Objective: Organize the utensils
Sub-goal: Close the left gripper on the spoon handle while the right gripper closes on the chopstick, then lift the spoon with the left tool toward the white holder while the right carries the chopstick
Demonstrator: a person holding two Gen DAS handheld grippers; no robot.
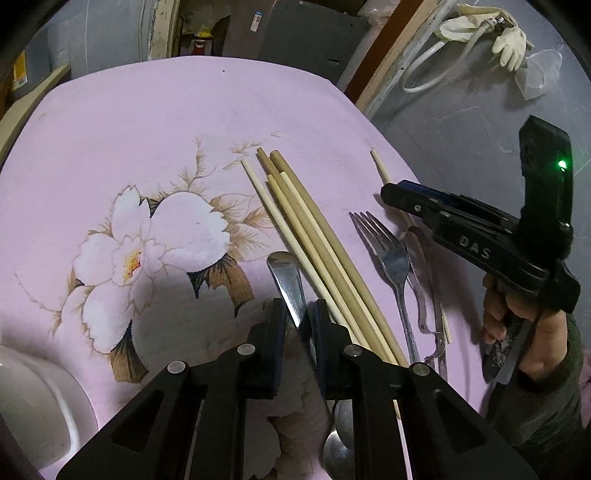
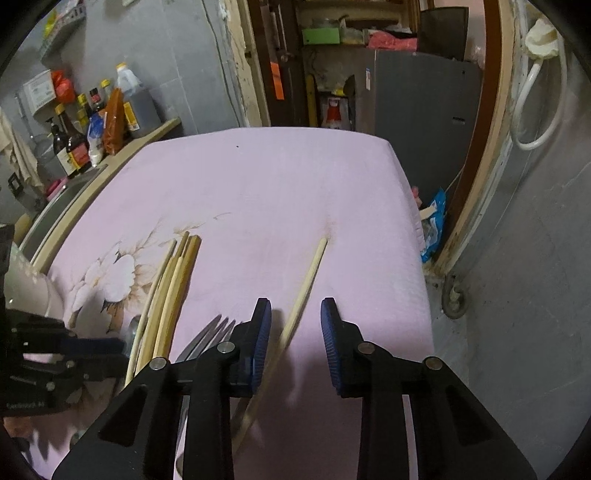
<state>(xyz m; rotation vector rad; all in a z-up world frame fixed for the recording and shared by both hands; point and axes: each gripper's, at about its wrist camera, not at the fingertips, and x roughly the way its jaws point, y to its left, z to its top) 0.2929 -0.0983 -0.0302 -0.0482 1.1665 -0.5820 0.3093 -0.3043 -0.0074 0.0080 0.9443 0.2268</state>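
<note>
Left claw (image 1: 299, 314) pinches spoon (image 1: 286, 280) beside the chopstick bundle (image 1: 314, 240); right claw (image 2: 295, 321) gapes, straddling the stray chopstick (image 2: 306, 280), untouched, likely for regrouping.

You are working in a cramped home kitchen. Left of the pink floral tablecloth (image 2: 258, 192), sauce and oil bottles (image 2: 92, 122) crowd a counter ledge beside a sink (image 2: 55, 206). Beyond the cloth's far edge, cluttered shelves (image 2: 332, 33) fill a doorway. To its right, rubber gloves (image 1: 506, 40) and a white hose (image 2: 539, 110) hang on a grey tiled wall.
</note>
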